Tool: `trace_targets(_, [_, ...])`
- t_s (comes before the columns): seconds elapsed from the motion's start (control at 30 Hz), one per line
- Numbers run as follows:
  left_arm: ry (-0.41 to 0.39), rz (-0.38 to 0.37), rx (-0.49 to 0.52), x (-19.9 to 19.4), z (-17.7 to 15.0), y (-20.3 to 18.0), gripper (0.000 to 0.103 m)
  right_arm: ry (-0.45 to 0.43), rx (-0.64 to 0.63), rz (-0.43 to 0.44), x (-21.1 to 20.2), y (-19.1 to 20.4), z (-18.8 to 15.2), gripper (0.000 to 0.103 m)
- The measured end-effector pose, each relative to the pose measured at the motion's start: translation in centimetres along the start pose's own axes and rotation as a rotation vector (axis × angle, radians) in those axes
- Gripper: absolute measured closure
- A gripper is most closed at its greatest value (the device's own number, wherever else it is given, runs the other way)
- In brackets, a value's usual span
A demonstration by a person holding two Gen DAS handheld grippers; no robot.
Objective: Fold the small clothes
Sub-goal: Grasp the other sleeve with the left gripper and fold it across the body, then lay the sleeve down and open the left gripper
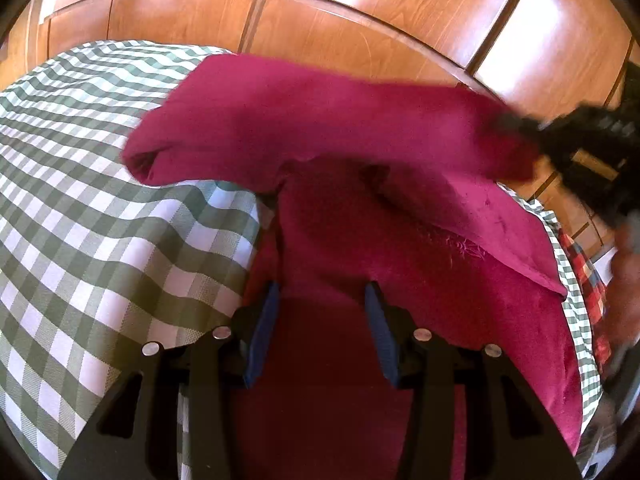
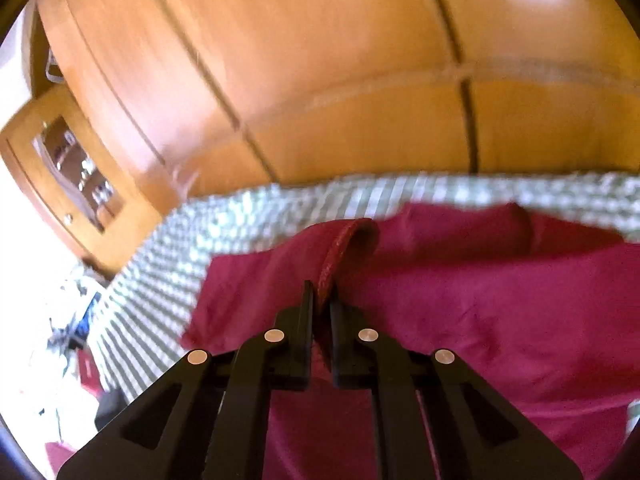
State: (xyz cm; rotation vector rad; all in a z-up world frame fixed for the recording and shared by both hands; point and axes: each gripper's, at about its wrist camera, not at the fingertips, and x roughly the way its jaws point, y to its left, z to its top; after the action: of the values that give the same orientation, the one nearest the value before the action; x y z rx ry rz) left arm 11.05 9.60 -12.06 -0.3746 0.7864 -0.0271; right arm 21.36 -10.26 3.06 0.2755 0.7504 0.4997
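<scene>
A magenta garment point(image 1: 360, 232) lies on the green-and-white checked cloth point(image 1: 88, 216). One sleeve point(image 1: 248, 120) stretches across the far side, its cuff opening at the left. My left gripper point(image 1: 323, 300) hovers low over the garment's body with its blue pads point(image 1: 264, 332) apart and the fabric lying beneath and between them, not pinched. My right gripper point(image 2: 321, 300) is shut on a thick hemmed edge point(image 2: 344, 248) of the garment, which rises in a loop from between the fingers. In the left wrist view the right gripper point(image 1: 520, 128) is a black blur at the right, lifting that part.
Glossy wooden wardrobe doors point(image 1: 360, 16) rise just behind the covered surface. A red plaid fabric point(image 1: 588, 276) shows past the right edge. In the right wrist view a wooden cabinet with a glass pane point(image 2: 76, 168) and floor clutter point(image 2: 68, 320) are at the left.
</scene>
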Motion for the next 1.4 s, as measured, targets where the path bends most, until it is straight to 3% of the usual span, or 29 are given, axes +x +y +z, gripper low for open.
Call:
trace_targets(0.23, [-0.001,-0.002,-0.002,0.1,0.0,-0.1,0.058,-0.092,0.075,-0.126,-5.3,-6.7,2.7,0.097])
trace_targets(0.47, [0.002,0.009,0.003,0.3,-0.1,-0.3,0.058,-0.055,0.210,-0.252,-7.0,-14.6,0.4,0.097])
trace_targets(0.67, [0.010,0.030,0.014,0.4,0.0,-0.4,0.058,0.009,0.293,-0.320,-5.9,-18.7,-2.3,0.097])
trace_targets(0.8, [0.024,0.036,0.011,-0.5,0.6,-0.8,0.058,0.032,0.350,-0.283,-5.5,-19.9,-3.7,0.097])
trace_targets(0.97, [-0.033,-0.036,0.010,-2.7,2.2,-1.8,0.058,0.008,0.355,-0.232,-6.9,-19.4,-3.4,0.097])
trace_targets(1.17, [-0.062,-0.035,0.067,-1.5,4.8,-3.8,0.055,0.045,0.345,-0.273,-6.2,-20.2,-4.1,0.097])
trace_targets(1.4, [0.093,0.050,0.058,3.5,4.8,-3.2,0.056,0.083,0.331,-0.299,-5.2,-20.8,-5.1,0.097])
